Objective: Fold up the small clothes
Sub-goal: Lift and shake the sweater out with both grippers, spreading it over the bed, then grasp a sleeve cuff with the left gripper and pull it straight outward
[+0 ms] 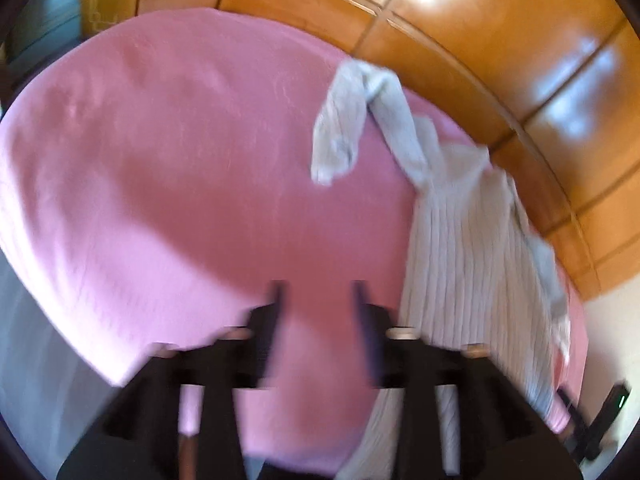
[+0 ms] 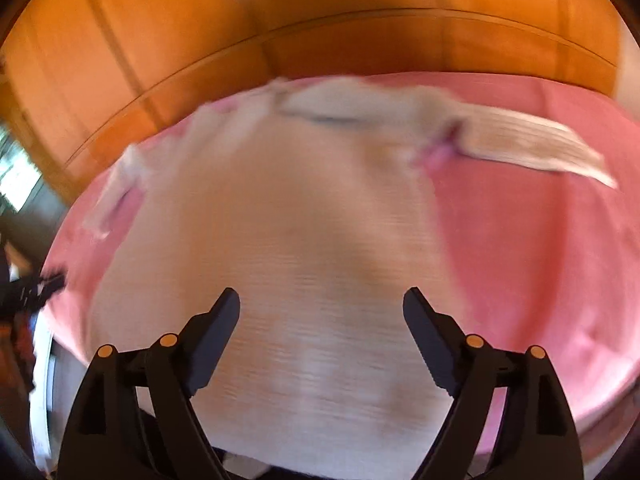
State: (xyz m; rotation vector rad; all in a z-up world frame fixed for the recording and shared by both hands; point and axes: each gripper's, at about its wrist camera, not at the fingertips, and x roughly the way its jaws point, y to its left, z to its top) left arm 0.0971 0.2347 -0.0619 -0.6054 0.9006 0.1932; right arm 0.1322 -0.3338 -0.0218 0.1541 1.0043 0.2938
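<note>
**Q.** What does each tool have hold of at this moment?

**A.** Nothing. My right gripper (image 2: 321, 308) stands wide open above the body of the pale ribbed sweater (image 2: 280, 240), its jaws clear of the cloth. My left gripper (image 1: 318, 300) is about half open over bare pink cover (image 1: 160, 160), just beside the sweater's near side edge; nothing lies between its jaws either.

**Q.** Where does the garment lie?

**A.** Spread flat along one side of the bed. In the left view its hem reaches the near edge and one sleeve (image 1: 344, 124) is doubled over towards the far edge, close to the wooden wardrobe doors (image 1: 500, 40). In the right view the other sleeve (image 2: 532, 144) stretches out sideways near the far edge. Both views are blurred, so I cannot tell how smooth the cloth is.

**Q.** How should the step in hand be done well?

**A.** I judge the garment is laid out and the first fold is due. I would bring each sleeve in over the body first, pinching a single layer near cuff or shoulder, then lift both hem corners together so that the fold line stays straight.

**Q.** And the pose?

**A.** Both tools point steeply down and forward at the bed, the right over the garment, the left beside it.
</note>
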